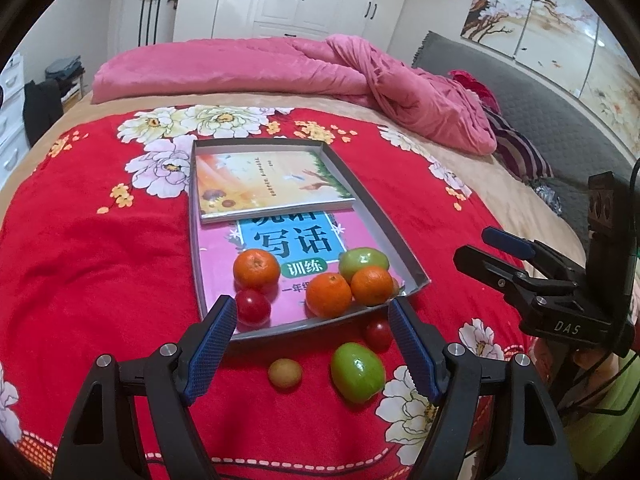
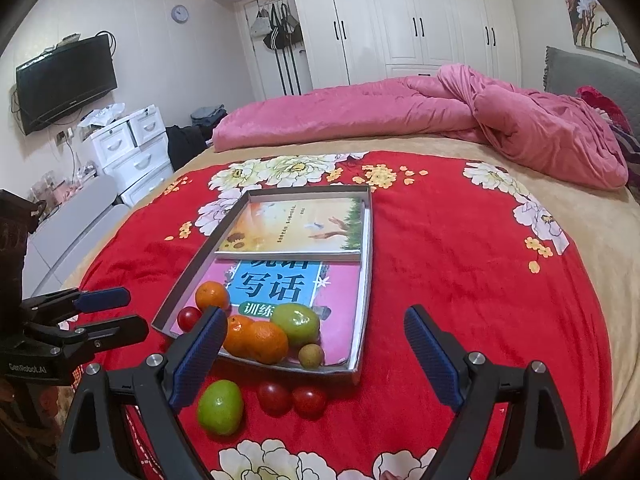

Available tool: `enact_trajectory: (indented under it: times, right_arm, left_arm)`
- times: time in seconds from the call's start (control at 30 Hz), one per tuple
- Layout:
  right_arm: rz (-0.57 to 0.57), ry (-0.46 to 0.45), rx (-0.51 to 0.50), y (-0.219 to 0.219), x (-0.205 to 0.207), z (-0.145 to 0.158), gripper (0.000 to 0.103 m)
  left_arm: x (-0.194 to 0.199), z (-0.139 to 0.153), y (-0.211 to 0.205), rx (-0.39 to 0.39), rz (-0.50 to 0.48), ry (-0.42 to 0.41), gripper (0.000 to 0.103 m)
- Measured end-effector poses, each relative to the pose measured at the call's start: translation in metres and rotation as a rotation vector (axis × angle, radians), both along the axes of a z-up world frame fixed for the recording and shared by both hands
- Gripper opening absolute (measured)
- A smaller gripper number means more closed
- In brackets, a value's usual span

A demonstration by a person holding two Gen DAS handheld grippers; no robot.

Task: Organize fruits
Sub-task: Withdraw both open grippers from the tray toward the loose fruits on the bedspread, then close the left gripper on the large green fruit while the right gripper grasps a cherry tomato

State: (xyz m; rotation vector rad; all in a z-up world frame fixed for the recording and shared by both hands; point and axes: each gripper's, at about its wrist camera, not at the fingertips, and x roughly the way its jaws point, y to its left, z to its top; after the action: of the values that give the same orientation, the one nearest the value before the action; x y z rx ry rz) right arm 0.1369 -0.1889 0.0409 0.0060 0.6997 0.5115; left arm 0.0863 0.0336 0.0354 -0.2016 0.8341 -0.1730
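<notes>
Both grippers wide, empty: left gripper (image 1: 312,312), right gripper (image 2: 314,330). Green fruit (image 1: 357,372) loose on blanket (image 1: 100,240), 6 o'clock of tray (image 1: 400,240). Risk: soft bedding, fruit rolls when nudged; crowded oranges (image 1: 329,294) bumped during drop.

A home bedroom: a bed (image 2: 460,280) under a red floral blanket (image 2: 440,300), a rumpled pink quilt (image 2: 400,112), white wardrobe doors (image 2: 420,20), a wall-mounted television (image 2: 66,80), white drawers (image 2: 132,152), and bags (image 2: 280,32) hanging by the wardrobe.
</notes>
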Motion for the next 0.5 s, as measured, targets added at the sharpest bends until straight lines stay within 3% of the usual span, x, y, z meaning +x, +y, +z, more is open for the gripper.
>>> enact_trajectory:
  times: [0.5]
  right_arm:
    - [0.005,0.031,-0.032,-0.007,-0.008,-0.015,0.090]
  left_arm:
    - [-0.003,-0.018,-0.017,-0.001,-0.056,0.063,0.079]
